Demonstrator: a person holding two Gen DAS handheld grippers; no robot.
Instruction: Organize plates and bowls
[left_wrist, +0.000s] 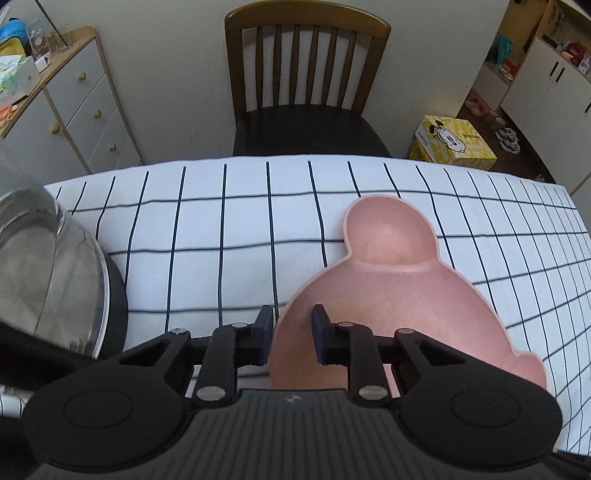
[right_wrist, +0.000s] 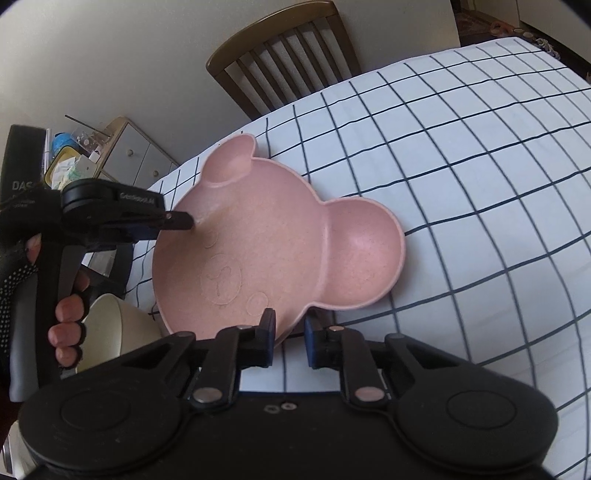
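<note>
Left gripper (left_wrist: 293, 334) straddles matte pink bear-shaped plate's (left_wrist: 399, 291) rim unclamped; right gripper (right_wrist: 290, 341) parted.

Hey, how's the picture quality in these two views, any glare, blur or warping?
Left wrist view: sharp; fisheye bends the tablecloth grid; reflections on the steel bowl. Right wrist view: stronger warping, the grid softening toward the right edge, a pale sheen on the pink plate.

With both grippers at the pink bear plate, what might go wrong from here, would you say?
1. The left gripper straddles the pink bear plate's rim with a gap, so the plate may slip on closing.
2. The right gripper sits at the near rim; pulling both ways could twist the plate.
3. The cream bowl lies close beside the plate and might get knocked.
</note>
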